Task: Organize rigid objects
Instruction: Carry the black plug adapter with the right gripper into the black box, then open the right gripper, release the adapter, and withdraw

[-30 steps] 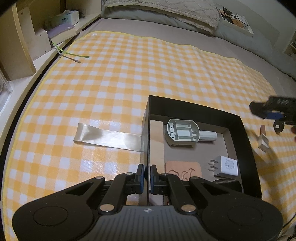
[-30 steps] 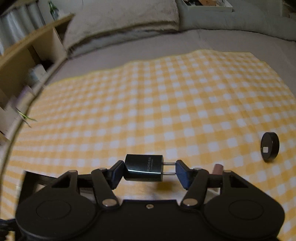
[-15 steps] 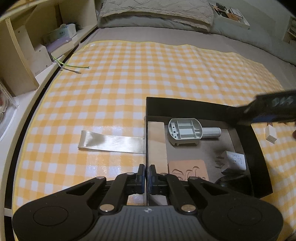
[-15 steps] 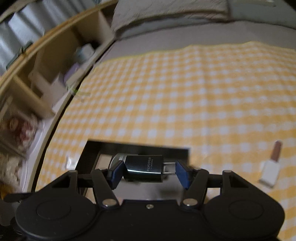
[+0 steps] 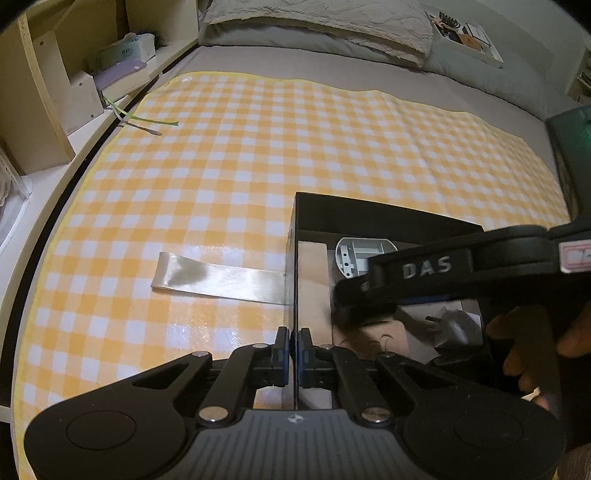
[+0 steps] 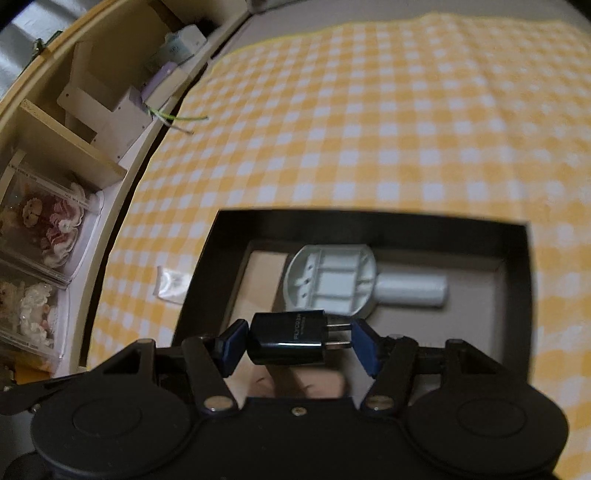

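A black box (image 6: 369, 216) lies open on the yellow checked cloth (image 6: 406, 110). My left gripper (image 5: 294, 343) is shut on the box's left wall (image 5: 291, 266). My right gripper (image 6: 295, 341) hangs over the box with a black plug charger (image 6: 286, 338) end to end between its pads, which touch the body and the prongs; its jaws are opening. Below it in the box lie a pale grey plastic part with a handle (image 6: 332, 280), a tan patterned piece (image 6: 303, 384) and a white charger (image 5: 456, 325). The right tool's black body (image 5: 424, 266) hides part of the box in the left wrist view.
A clear tape strip (image 5: 218, 277) runs from the box's left wall across the cloth. Wooden shelves (image 6: 74, 140) with boxes and packed items line the left side. A green cable (image 5: 147, 120) lies at the cloth's far left. Pillows (image 5: 314, 22) lie beyond. A person's hand (image 5: 535, 350) holds the right tool.
My right gripper has carried the black charger leftward from over the cloth to above the box's inside. The left gripper has kept its hold on the wall.
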{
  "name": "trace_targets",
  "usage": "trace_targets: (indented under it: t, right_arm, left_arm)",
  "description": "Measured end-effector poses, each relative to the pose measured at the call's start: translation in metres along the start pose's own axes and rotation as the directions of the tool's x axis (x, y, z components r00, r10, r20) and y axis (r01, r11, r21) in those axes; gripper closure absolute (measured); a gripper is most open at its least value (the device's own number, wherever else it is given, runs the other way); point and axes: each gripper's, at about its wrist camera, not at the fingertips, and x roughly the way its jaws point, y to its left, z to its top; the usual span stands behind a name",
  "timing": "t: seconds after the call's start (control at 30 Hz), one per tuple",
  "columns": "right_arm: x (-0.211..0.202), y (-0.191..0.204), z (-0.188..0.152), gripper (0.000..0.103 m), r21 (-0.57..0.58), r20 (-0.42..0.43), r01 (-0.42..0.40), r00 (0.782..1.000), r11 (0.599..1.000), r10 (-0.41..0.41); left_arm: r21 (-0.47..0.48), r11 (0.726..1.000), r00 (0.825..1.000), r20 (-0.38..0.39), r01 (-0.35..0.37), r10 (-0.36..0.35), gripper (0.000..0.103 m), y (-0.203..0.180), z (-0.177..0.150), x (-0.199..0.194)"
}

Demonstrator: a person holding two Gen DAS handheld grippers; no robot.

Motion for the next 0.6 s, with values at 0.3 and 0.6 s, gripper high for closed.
trace_targets:
  t: [0.3, 0.6]
  right_arm:
    - [-0.005, 0.007, -0.005, 0.031, -0.024, -0.002, 0.017, 1.000, 1.000, -0.017]
    - [-0.028, -0.003, -0.006, 0.024, -0.042, 0.026, 0.026, 0.999, 0.999, -0.025]
  left_arm:
    - [-0.014, 1.000, 1.000, -0.003, 0.009, -0.009, 0.099, 0.000, 0.001, 0.000]
    - [-0.014, 1.000, 1.000, -0.003, 0.009, -0.009, 0.099, 0.000, 0.001, 0.000]
